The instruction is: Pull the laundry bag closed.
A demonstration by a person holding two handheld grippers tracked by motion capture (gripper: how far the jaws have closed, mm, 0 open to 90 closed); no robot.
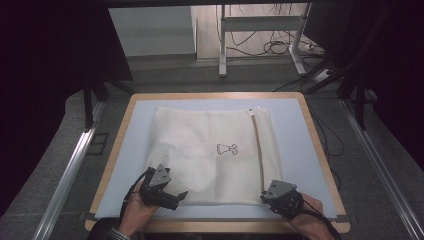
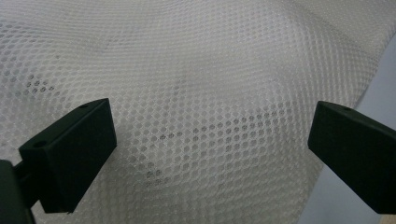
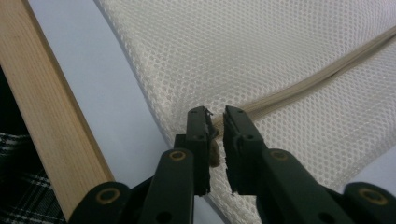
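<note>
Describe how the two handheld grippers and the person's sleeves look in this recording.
Both the left gripper and right gripper are black, each topped by a grey three-cornered plate with small holes. Black cables trail back past the hands. The right gripper's linkage arms carry brass-coloured pivot pins, and its jaws are flat black blocks. A checked sleeve shows at the left wrist.

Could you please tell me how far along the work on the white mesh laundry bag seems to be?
Early stage. Done: the white mesh laundry bag lies flat on the pale blue table mat. In hand: the right gripper has closed on the near end of the beige zipper, apparently at its pull. The left gripper hovers open over the mesh. Left: the zipper looks unmoved along its length.
</note>
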